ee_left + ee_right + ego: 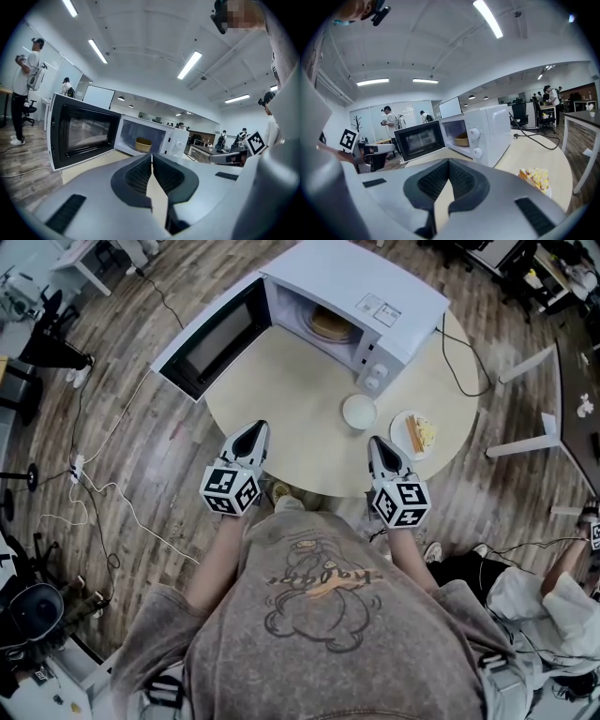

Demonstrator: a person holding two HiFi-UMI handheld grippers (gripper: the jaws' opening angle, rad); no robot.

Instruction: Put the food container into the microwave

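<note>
The left gripper (255, 429) has its jaws pressed together, the ribbed pads meeting at the tips with nothing between them. The right gripper (375, 442) is the same: jaws closed tip to tip and empty. Both are held side by side, well apart, over the near edge of the round table (281, 418), pointing toward the far side, with the person's forearms and a grey printed shirt (328, 615) behind them.

Beyond the right gripper, a small white round dish (359, 412) sits on the table, and just to its right is a plate (401, 432) with a yellow and orange piece of food, near the table's right edge.

On the far part of the table stands the white microwave (375, 282). Its door (211, 338) is swung wide open to the left, reaching past the table's edge. The food container (330, 324), round and tan, is inside the cavity, standing upright on its floor; both gripper views show it there too. The two control knobs (373, 379) are on the microwave's right side, just beyond the white dish.

A dark cable (459, 362) runs from behind the microwave across the table's right side. Around the table lies a wooden floor (169, 456) with white cords on the left.
</note>
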